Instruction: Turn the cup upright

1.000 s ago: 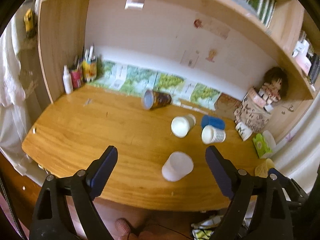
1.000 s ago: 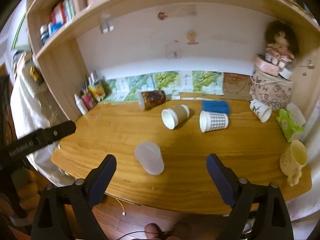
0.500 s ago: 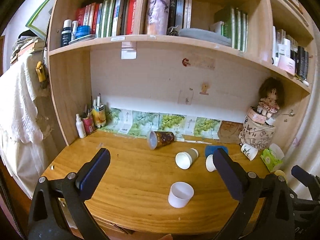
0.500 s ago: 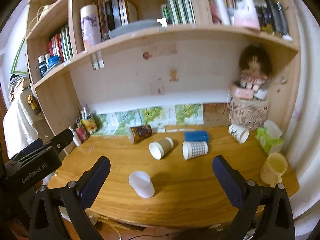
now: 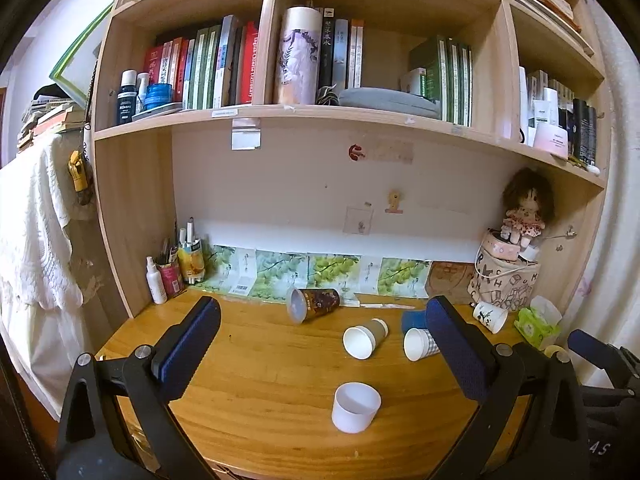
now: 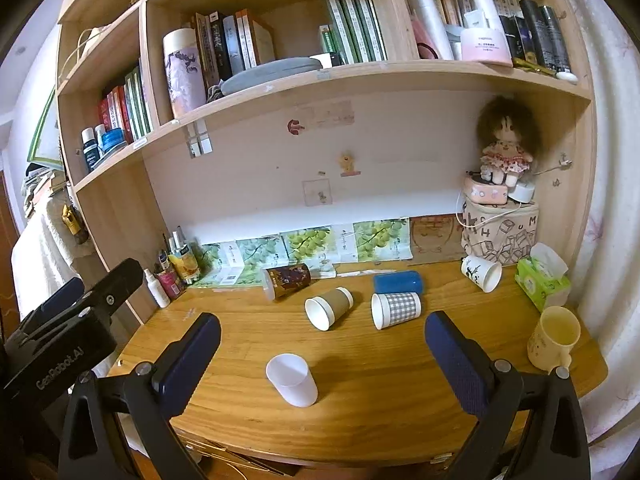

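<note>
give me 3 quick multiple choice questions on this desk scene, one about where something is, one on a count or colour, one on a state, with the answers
1. Where does the doll sit?
A. on the printed bag at the desk's right end
B. beside the pen holder
C. on the top shelf

2. What pattern has the paper cup in front of the blue cup?
A. red stripes
B. grey check
C. plain black

3. How is the white plastic cup nearest the camera?
A. lying on its side
C. standing, mouth up
B. held by fingers

Answers:
1 A, she is perched on top of the bag.
2 B, a grey grid shows on its wall.
3 C, its open rim faces up, and both the left gripper and the right gripper are open and apart from it.
</note>
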